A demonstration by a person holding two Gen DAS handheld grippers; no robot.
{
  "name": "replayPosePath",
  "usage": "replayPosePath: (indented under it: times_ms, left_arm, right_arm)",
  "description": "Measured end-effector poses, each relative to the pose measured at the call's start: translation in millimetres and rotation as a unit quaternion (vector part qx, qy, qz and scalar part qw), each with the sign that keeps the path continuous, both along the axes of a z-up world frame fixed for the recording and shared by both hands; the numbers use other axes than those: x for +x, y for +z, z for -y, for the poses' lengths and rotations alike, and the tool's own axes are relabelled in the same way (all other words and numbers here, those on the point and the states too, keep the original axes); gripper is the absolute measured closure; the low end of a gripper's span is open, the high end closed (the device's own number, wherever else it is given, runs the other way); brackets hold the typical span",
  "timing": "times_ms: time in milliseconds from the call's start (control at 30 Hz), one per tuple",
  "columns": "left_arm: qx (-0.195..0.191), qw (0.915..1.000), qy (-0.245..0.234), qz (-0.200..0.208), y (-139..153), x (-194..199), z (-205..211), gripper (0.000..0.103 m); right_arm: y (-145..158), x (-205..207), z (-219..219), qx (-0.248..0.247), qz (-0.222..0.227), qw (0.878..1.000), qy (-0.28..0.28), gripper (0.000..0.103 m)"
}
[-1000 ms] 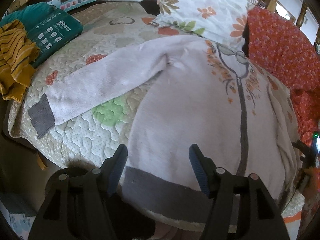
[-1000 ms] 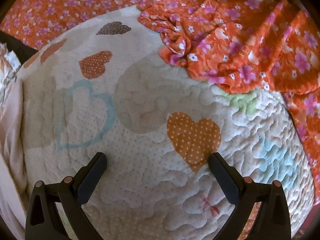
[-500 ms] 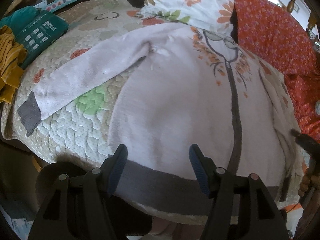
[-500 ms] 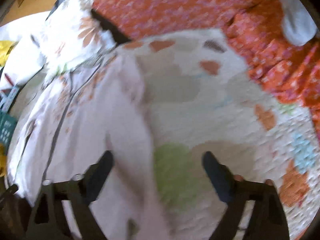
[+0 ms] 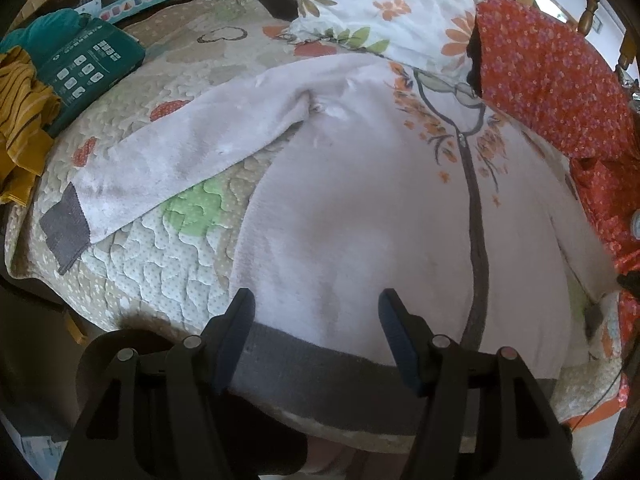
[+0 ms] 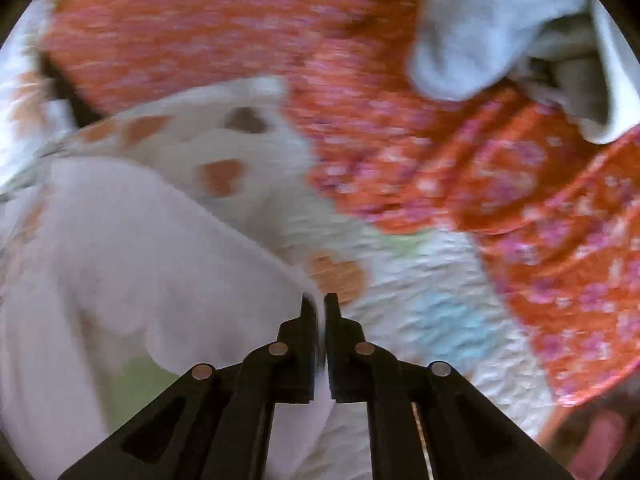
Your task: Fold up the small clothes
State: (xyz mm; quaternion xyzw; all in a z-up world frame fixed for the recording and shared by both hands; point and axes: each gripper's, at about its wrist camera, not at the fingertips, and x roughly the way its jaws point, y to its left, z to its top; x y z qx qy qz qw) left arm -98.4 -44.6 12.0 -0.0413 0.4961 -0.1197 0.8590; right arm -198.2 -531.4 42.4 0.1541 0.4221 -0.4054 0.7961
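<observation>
Covering most of the heart-print quilt (image 5: pixel 132 272), the pale pink zip-up cardigan (image 5: pixel 360 216) lay face up in front of you, its long axis running from the grey hem at 6 o'clock to the collar at 12, with one sleeve (image 5: pixel 172 168) stretched toward 9 o'clock. Your left gripper (image 5: pixel 316 328) hung over the hem with its jaws partly apart and nothing pinched. Your right gripper (image 6: pixel 319 320), at the garment's 3 o'clock edge, had its jaws pinched together on a fold of pink cloth, probably the other sleeve. So your right hand was the nearer for folding that side in toward 9 o'clock. Writing on the teal package (image 5: pixel 86 68) was too small to read.
</observation>
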Motion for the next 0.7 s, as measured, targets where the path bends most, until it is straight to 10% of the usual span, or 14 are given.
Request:
replayPosePath:
  times_ms: [133, 633, 700]
  left_arm:
    - [0.007, 0.9999, -0.007, -0.008, -7, 2, 3, 0.04]
    - [0.009, 0.9985, -0.046, -0.027, -21, -6, 28, 0.038]
    - [0.011, 0.9983, -0.052, -0.025, -19, -10, 32, 0.038]
  right_arm:
    - [2, -6, -26, 0.034, 0.058, 0.996, 0.056, 0.039]
    - [-67, -56, -66, 0.098, 0.054, 0.985, 0.128, 0.039]
    - [-75, -52, -66, 0.093, 0.043, 0.987, 0.125, 0.064]
